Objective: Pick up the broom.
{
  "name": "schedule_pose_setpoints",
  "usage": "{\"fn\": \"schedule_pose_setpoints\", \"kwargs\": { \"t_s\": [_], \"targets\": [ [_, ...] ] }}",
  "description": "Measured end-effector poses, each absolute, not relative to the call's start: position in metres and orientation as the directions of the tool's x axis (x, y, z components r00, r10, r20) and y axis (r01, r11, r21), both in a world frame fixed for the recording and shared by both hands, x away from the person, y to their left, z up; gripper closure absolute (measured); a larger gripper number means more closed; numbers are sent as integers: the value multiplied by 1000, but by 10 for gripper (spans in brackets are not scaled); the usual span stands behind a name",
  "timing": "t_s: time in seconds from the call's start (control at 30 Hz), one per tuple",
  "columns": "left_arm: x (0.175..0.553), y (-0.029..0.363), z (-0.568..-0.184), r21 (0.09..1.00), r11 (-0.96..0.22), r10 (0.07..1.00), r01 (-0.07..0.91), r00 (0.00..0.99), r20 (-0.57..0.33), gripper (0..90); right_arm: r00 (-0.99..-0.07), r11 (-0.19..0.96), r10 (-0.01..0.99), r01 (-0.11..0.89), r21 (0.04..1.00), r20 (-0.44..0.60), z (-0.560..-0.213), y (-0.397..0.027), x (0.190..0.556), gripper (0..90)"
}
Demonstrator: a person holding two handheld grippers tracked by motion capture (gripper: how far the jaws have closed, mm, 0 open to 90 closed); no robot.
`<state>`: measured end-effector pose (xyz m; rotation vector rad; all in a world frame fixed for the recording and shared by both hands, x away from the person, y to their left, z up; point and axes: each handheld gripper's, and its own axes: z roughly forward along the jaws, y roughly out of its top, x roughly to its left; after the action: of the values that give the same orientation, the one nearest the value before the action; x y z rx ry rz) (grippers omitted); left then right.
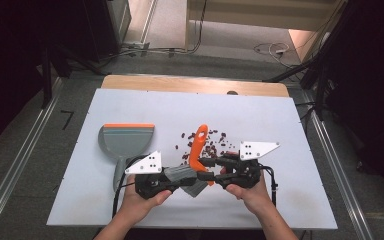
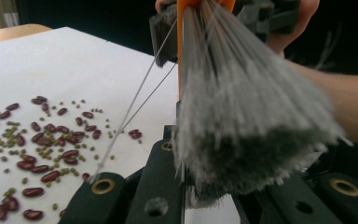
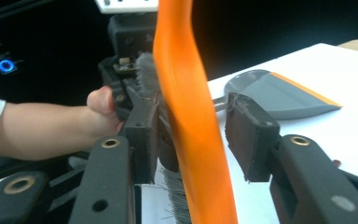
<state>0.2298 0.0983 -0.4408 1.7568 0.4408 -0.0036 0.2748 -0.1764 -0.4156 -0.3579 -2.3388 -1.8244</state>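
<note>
The left gripper point(image 1: 180, 176) is clenched on the grey bristle head point(image 2: 242, 121) of a small hand brush, near the middle of the table's near edge. In the left gripper view the fanned bristles spread between its two black jaws.

The right gripper point(image 1: 207, 169), just beside it, faces it from the right. Its jaws straddle the brush's curved orange plastic handle point(image 3: 191, 116): in the right gripper view one pad lies against the handle, while the other stands apart from it with a clear gap, so the grip is released. The handle point(image 1: 198, 145) rises from between the two grippers and points toward the far edge.

Scattered dark red beans point(image 1: 207, 145) lie on the white table top point(image 1: 280, 205) around the handle, a little beyond the grippers; the left gripper view shows small green beans point(image 2: 51, 140) mixed among them.

A grey plastic dustpan with an orange lip point(image 1: 126, 140) lies flat toward the left edge, its handle pointing toward the near edge, close to the left hand point(image 1: 142, 200). The right hand point(image 1: 252, 192) holds its gripper near the near edge.
</note>
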Motion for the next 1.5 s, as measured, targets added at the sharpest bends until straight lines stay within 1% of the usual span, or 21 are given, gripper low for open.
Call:
{"fn": "schedule_pose_setpoints", "kwargs": {
  "t_s": [0.13,0.33,0.4,0.53,0.67,0.73,0.83,0.87,0.9,0.97,1.03,1.07,1.1,1.13,1.17,1.23,1.3,1.37,1.43,1.47,1.5],
  "targets": [
    [230,97,-441,940,-160,259,302,932,-255,859,-960,207,44,279,938,276,-418,-175,274,581],
    [231,97,-442,937,-170,241,306,935,-262,859,-957,208,28,287,935,288,-421,-174,275,622],
    [230,96,-442,934,-174,238,311,934,-267,859,-958,222,23,282,933,284,-422,-173,275,623],
    [231,96,-443,932,-178,230,316,934,-272,859,-948,236,12,311,921,317,-423,-172,277,651],
    [232,95,-443,929,-180,193,324,937,-290,858,-946,246,-11,311,918,323,-423,-173,276,683],
    [233,96,-444,928,-180,193,327,937,-292,846,-949,257,-4,302,918,314,-421,-173,275,687],
    [234,97,-443,928,-161,195,336,932,-304,802,-949,253,13,309,917,316,-418,-173,273,690],
    [233,97,-442,929,-157,216,335,930,-299,775,-947,247,22,316,916,321,-418,-173,273,691],
    [233,97,-442,929,-157,216,335,930,-299,735,-943,242,34,328,913,330,-418,-173,273,691],
    [233,98,-442,928,-169,264,333,922,-283,654,-942,233,55,335,913,332,-417,-173,274,691],
    [232,99,-442,927,-177,295,331,916,-271,529,-938,226,71,345,911,338,-416,-176,275,692],
    [232,99,-442,927,-177,295,331,916,-271,471,-938,226,71,345,911,338,-416,-176,275,692],
    [232,100,-442,928,-180,317,326,912,-259,471,-938,226,95,345,911,332,-415,-177,275,692],
    [232,101,-442,927,-183,354,329,901,-250,344,-942,229,122,335,914,314,-413,-181,276,691],
    [232,101,-442,927,-183,354,329,901,-250,282,-940,225,148,333,916,306,-411,-183,276,692],
    [234,103,-441,925,-173,394,338,884,-250,193,-934,228,196,339,913,298,-409,-187,277,692],
    [234,104,-441,925,-170,409,339,878,-247,120,-927,239,255,337,911,276,-406,-190,277,691],
    [235,107,-441,926,-168,424,339,872,-243,66,-921,264,310,322,909,237,-404,-192,277,692],
    [236,110,-441,926,-160,425,341,871,-247,13,-916,269,329,323,908,228,-404,-193,278,692],
    [236,112,-441,927,-162,432,337,869,-241,0,-905,280,372,323,904,208,-404,-196,278,692],
    [236,113,-441,930,-155,441,333,866,-236,0,-905,280,372,323,904,208,-404,-196,278,692]
  ]
}}
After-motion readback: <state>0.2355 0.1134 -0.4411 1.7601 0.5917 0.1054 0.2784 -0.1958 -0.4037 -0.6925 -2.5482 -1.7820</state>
